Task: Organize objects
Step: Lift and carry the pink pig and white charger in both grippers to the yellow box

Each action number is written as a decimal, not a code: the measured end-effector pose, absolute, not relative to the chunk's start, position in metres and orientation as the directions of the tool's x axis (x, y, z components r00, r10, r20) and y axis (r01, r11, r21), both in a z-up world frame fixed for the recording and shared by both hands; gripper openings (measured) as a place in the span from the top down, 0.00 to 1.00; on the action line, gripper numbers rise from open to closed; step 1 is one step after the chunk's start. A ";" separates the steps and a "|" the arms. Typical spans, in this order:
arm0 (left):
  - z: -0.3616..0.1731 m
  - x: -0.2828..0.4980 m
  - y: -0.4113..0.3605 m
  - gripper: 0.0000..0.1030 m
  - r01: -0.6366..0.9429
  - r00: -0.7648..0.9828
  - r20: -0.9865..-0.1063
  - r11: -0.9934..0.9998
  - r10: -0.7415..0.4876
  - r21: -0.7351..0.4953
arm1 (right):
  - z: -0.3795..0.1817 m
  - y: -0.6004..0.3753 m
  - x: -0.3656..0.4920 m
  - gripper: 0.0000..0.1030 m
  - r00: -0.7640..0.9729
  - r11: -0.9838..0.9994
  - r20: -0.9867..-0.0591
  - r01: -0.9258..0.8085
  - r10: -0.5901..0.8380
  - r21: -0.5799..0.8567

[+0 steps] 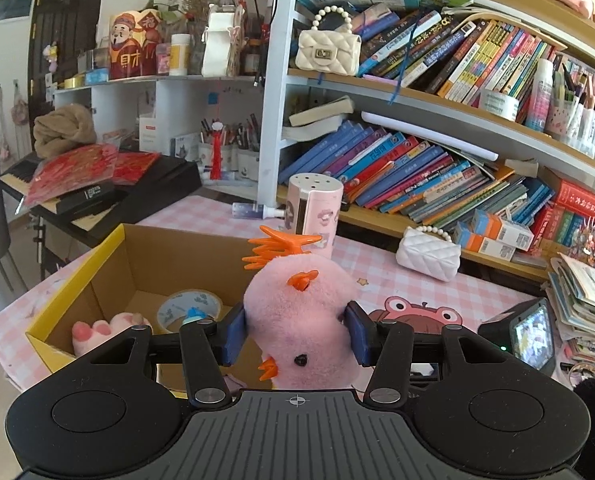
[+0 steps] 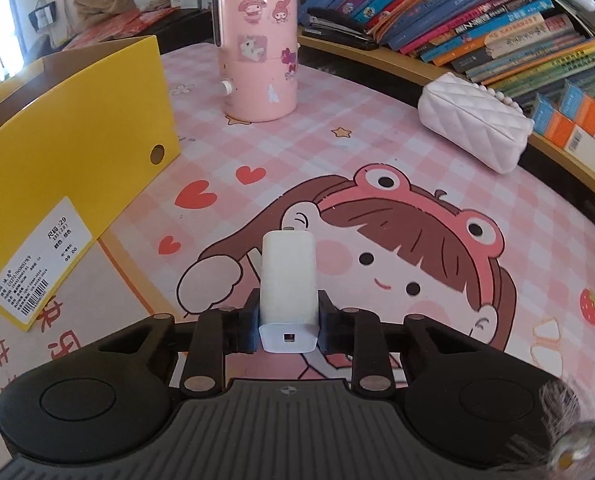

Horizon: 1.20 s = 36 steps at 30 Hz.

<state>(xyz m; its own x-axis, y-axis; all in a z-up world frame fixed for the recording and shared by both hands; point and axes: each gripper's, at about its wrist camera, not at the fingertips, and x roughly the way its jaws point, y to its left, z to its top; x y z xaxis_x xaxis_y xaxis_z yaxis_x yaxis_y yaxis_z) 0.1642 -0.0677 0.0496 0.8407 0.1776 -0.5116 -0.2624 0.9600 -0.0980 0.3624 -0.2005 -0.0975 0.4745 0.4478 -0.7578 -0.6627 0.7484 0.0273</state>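
Here the left claw (image 1: 297, 334) gripped a pink plush chick (image 1: 297, 320) above the tabletop (image 1: 437, 292), the open yellow cardboard box (image 1: 109, 256) at its ten o'clock, tape roll (image 1: 189, 306) already inside. The right claw (image 2: 287, 322) was clamped on a white charger block (image 2: 287, 280) low over the tabletop, the box at its nine o'clock. Best to carry each well clear of the box wall, then release inside.

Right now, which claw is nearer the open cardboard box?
Left. The left claw, gripping the pink plush chick, hangs at the cardboard box rim. The right claw, shut on the white charger, sits beside the box on the table.
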 end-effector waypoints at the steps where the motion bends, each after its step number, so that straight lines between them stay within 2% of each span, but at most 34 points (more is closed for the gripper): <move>1: 0.050 0.163 -0.067 0.52 -0.260 0.842 -0.510 0.960 0.175 -0.101 | -0.095 -0.203 0.360 0.77 0.479 0.755 -0.756 -0.655 0.447 0.032; 18: 0.045 0.130 -0.039 0.52 -0.149 0.876 -0.479 0.975 0.052 -0.166 | -0.007 -0.229 0.255 0.76 0.574 0.858 -0.663 -0.464 0.480 0.219; 28: 0.042 0.096 -0.009 0.52 -0.103 0.875 -0.485 0.979 0.004 -0.178 | 0.001 -0.206 0.190 0.76 0.598 0.877 -0.663 -0.437 0.449 0.200; 36: 0.026 0.066 0.015 0.52 -0.102 0.846 -0.532 0.977 -0.013 -0.186 | -0.006 -0.178 0.147 0.76 0.575 0.876 -0.695 -0.450 0.433 0.173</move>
<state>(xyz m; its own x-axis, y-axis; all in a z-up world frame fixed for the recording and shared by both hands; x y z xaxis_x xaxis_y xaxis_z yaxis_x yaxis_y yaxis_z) 0.0661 0.0153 0.0258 0.8464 -0.0126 -0.5324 -0.1025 0.9772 -0.1861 0.1467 -0.1776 -0.0064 0.5749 0.4326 -0.6945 -0.4500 0.8761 0.1732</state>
